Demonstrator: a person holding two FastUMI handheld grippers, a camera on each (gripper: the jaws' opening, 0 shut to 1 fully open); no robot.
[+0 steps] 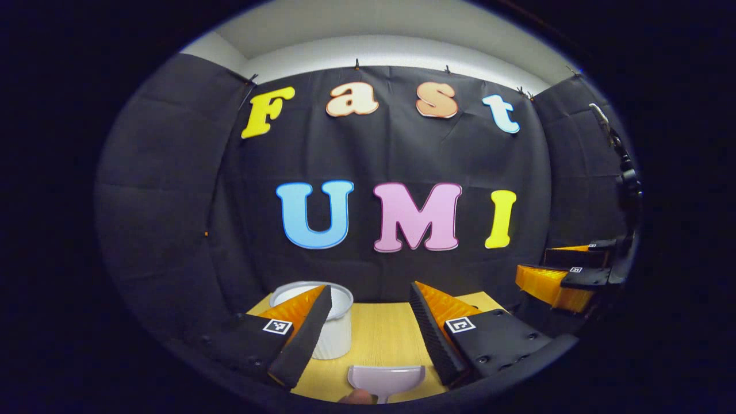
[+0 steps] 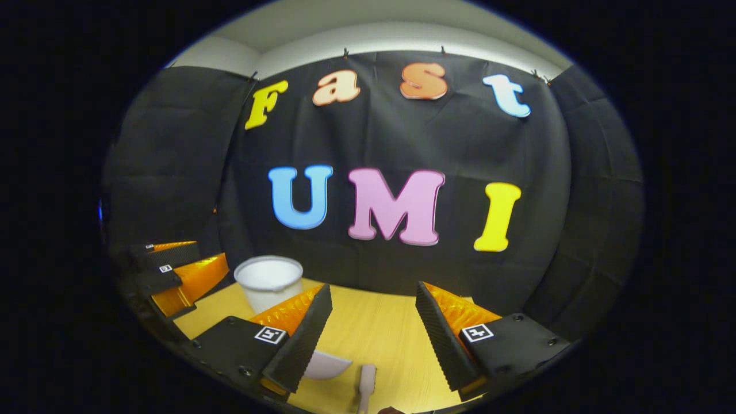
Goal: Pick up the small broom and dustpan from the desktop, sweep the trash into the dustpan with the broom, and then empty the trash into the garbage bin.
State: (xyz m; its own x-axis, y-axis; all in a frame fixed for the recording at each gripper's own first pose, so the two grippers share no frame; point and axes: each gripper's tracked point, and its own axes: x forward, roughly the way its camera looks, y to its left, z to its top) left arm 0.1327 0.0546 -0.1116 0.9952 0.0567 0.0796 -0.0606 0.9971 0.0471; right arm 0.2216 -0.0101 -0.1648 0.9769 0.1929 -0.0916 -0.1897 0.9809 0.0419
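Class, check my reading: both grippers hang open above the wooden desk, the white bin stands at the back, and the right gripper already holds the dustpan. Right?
Not quite. The dustpan lies on the desk, untouched; the right gripper holds nothing, as the right gripper view shows. The rest stands: the left gripper is open too, and the bin stands at the back.

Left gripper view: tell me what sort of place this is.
Probably a staged recording booth, not a home: black cloth wall behind a small wooden desktop holding a white garbage bin and a dustpan, both grippers open above it.
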